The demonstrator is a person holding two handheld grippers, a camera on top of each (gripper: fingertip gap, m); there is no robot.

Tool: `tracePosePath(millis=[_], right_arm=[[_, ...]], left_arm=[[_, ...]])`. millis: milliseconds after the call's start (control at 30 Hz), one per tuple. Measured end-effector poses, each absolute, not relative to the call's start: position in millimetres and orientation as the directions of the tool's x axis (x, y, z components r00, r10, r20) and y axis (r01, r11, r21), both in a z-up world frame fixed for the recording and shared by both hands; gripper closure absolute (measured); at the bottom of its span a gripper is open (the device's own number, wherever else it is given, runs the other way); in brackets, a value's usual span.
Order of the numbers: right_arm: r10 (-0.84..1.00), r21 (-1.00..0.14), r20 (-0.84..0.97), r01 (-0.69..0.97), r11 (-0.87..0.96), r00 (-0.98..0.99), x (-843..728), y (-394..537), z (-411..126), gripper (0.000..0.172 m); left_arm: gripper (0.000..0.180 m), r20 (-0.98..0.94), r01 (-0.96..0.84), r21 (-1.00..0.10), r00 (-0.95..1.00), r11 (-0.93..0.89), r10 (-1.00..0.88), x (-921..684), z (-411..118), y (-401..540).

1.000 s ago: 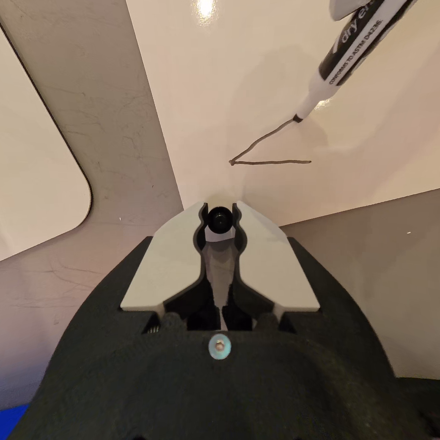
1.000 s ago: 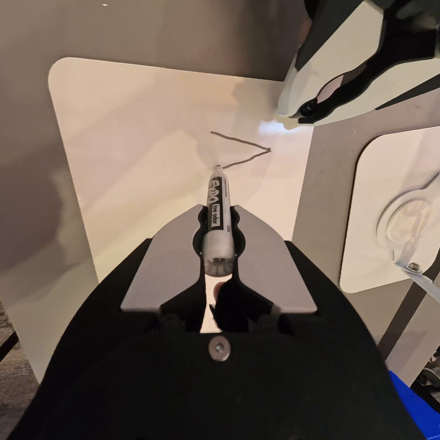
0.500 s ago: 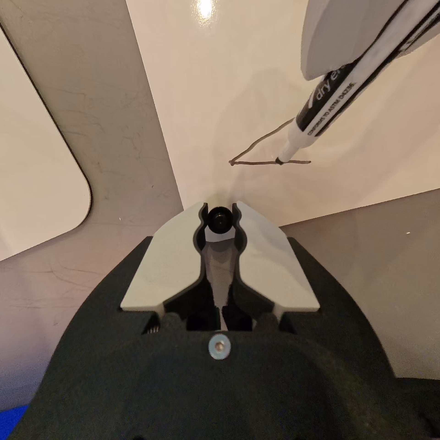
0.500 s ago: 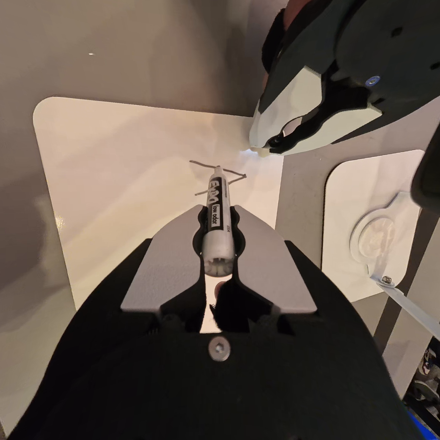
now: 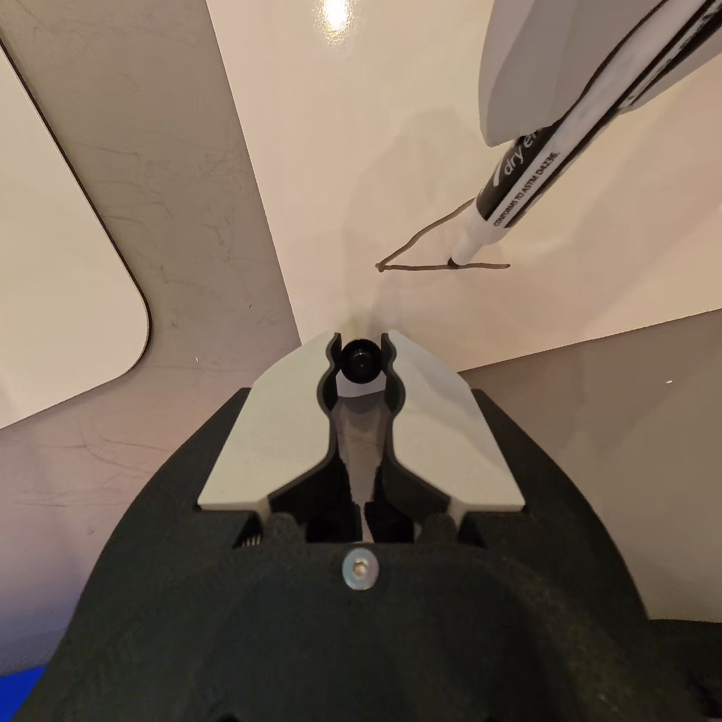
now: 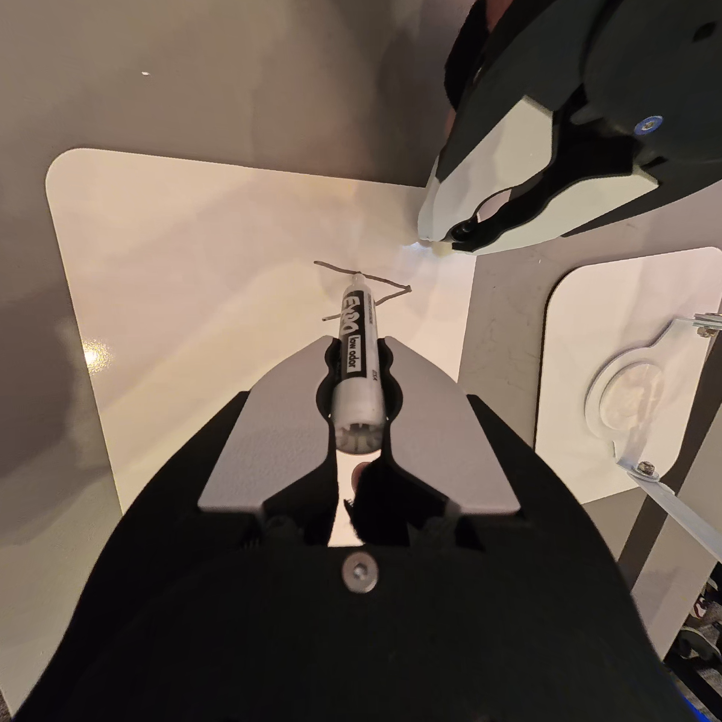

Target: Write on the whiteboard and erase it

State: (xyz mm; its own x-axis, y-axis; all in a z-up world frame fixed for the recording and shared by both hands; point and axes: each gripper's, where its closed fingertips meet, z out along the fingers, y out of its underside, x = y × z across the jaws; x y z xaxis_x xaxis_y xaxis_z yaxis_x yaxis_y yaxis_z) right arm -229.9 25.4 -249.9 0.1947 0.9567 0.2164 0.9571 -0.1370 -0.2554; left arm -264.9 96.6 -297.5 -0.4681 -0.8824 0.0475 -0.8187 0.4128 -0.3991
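Note:
My right gripper [image 6: 358,345] is shut on a white and black dry-erase marker [image 6: 356,363]. The marker's tip [image 6: 357,276] touches the whiteboard [image 6: 195,273] on a thin dark line. The drawn mark [image 6: 385,291] is two strokes that meet in a sharp corner. In the left wrist view the marker [image 5: 504,203] comes down from the upper right, and its tip [image 5: 453,262] rests on the lower stroke [image 5: 414,268]. My left gripper [image 5: 361,347] is shut on a small black marker cap [image 5: 361,361], with its fingertips at the whiteboard's [image 5: 390,156] near edge. It also shows in the right wrist view [image 6: 449,236].
A second white panel [image 6: 578,312] to the right carries a clear round plastic mount [image 6: 625,394] and a metal strip [image 6: 672,504]. It also shows in the left wrist view [image 5: 58,234]. Grey surface [image 5: 176,195] lies between the panels. Something blue [image 5: 19,680] is at the bottom left. The gap from one gripper's tips to the other's is roughly 10 cm. My left gripper's tips are some 4 cm from the lower stroke [image 5: 414,268]. It turns up in the right wrist view [image 6: 386,277] as well.
The marker tip has moved from the free end of the upper stroke down onto the lower stroke, and my right gripper came nearer the left one. The left gripper stayed still with the cap.

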Motion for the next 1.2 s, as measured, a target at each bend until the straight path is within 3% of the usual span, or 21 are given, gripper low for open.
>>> tracePosePath(millis=[1200], right_arm=[[0.916,-0.250,0.277,0.942,-0.223,0.290,-190.7,44.1,-246.0,0.151]], left_arm=[[0.160,0.047,-0.818,-0.399,-0.468,0.413,-0.882,-264.7,-297.6,96.4]])
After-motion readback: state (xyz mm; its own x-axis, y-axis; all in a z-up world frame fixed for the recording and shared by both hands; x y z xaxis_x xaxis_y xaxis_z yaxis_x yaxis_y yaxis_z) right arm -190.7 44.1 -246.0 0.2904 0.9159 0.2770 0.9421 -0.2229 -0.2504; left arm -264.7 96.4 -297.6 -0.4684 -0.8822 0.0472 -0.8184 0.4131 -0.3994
